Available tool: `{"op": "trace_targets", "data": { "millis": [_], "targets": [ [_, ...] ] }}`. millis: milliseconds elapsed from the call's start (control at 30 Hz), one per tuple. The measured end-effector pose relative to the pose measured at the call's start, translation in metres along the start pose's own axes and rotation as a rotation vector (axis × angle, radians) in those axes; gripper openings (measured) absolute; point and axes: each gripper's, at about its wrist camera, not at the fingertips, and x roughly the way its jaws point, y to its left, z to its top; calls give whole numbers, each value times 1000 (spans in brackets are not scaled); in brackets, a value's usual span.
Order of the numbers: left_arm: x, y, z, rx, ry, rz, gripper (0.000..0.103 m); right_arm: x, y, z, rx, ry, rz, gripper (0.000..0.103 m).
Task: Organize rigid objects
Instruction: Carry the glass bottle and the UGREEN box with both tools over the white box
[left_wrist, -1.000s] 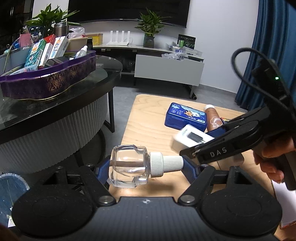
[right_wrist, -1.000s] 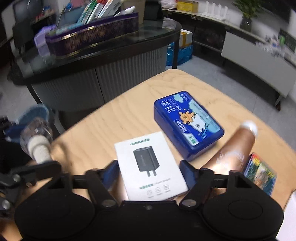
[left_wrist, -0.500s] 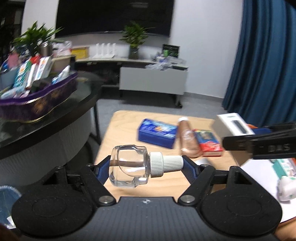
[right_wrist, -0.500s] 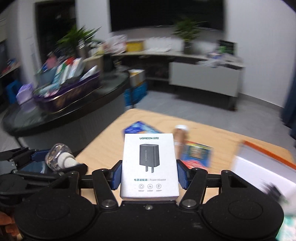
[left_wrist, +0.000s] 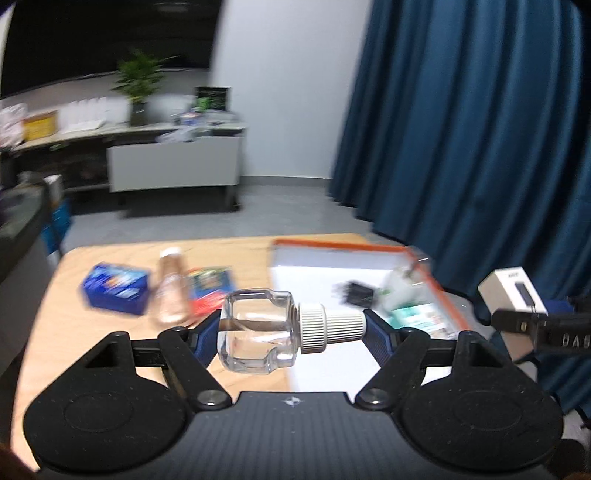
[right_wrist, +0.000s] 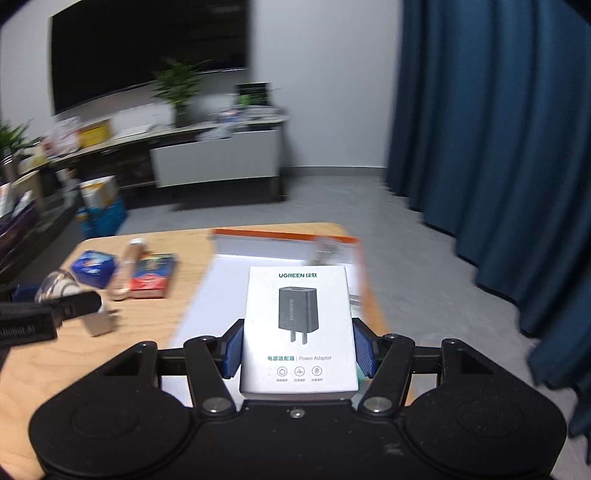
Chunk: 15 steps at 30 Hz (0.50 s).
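**Mia:** Left wrist view shows the left claw clenched on a little glass bottle; the bottle lies sideways in the lower middle of the picture, one blue pad on its bottom and one on the tip of its white cap; what is new?

**Tom:** A second ago that view looked at the dark round table with the purple tray at the upper left; now it looks at the blue curtain on the right, and a white bin with an orange rim has come into the middle of the picture; the bottle sits in the claw just as it did.

**Mia:** And the right claw?

**Tom:** It is clenched on a white charger box, pads pressed on both long sides; a second ago the box lay flat on the wooden table between open pads; now it is lifted, in the lower middle of the right wrist view, with the bin just behind it.

**Mia:** What is left on the table?

**Tom:** A blue box, a pinkish bottle and a red and blue packet, side by side at the middle left; they look blurry.

**Mia:** So what does it mean?

**Tom:** I think both hands are carrying their things to the bin; the drop is not done yet; the glass bottle could roll or crack, so I would set it down softly.
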Motion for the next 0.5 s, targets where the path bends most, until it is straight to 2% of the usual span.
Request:
{"op": "trace_targets", "data": {
  "millis": [100,233,500],
  "targets": [
    [6,-25,9,32,-16,-37,79,-9,-16,-5,41,-20,-18,70],
    [11,-42,6,49,-22,-40,79,-8,-26,-17,70,-14,5,71],
    [12,-45,-5,28,20,19,79,4,-24,-28,80,7,60,71]
  ]
}}
